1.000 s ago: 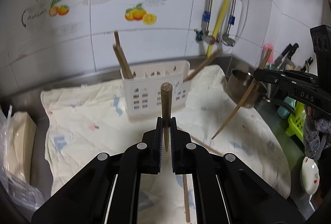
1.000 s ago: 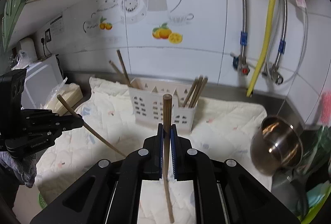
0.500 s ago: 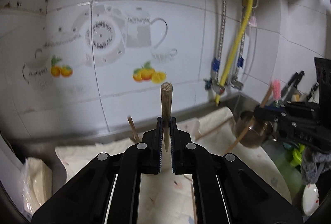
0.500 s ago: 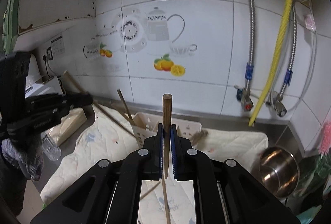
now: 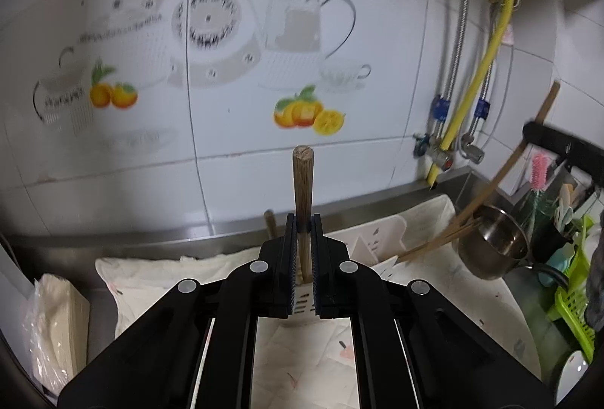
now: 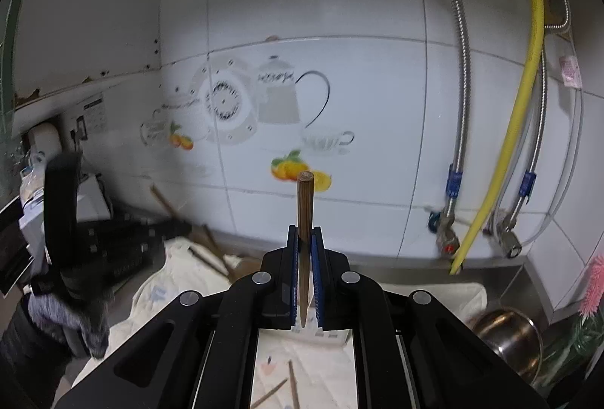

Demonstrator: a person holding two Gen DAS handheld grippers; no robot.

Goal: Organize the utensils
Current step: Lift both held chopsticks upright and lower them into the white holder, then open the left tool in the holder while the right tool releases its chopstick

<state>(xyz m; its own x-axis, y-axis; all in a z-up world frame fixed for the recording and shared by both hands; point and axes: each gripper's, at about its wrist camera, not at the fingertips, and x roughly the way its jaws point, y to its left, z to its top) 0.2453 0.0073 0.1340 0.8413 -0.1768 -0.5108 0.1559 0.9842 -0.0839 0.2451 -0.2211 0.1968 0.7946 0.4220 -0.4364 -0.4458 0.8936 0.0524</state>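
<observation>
In the left wrist view my left gripper [image 5: 303,226] is shut on a brown wooden chopstick [image 5: 303,182] that stands upright between the pads. Just behind the fingers sits the white slotted utensil basket [image 5: 377,241], mostly hidden, with several chopsticks [image 5: 434,243] leaning out to its right. My right gripper [image 6: 304,237] is likewise shut on an upright chopstick [image 6: 304,205]. It also shows at the far right of the left view as a black bar, the right gripper [image 5: 566,146]. The left gripper [image 6: 124,243] appears blurred at the left of the right view.
A pale printed cloth [image 5: 170,280] covers the steel counter, with loose chopsticks [image 6: 292,384] lying on it. A steel pot [image 5: 494,246] and a green rack [image 5: 573,299] stand to the right. A plastic bag [image 5: 49,326] lies at the left. Tiled wall and hoses [image 6: 528,107] are close behind.
Both grippers have risen with their chopsticks and moved closer to the wall. The basket has dropped low in both views and is now mostly hidden behind the fingers.
</observation>
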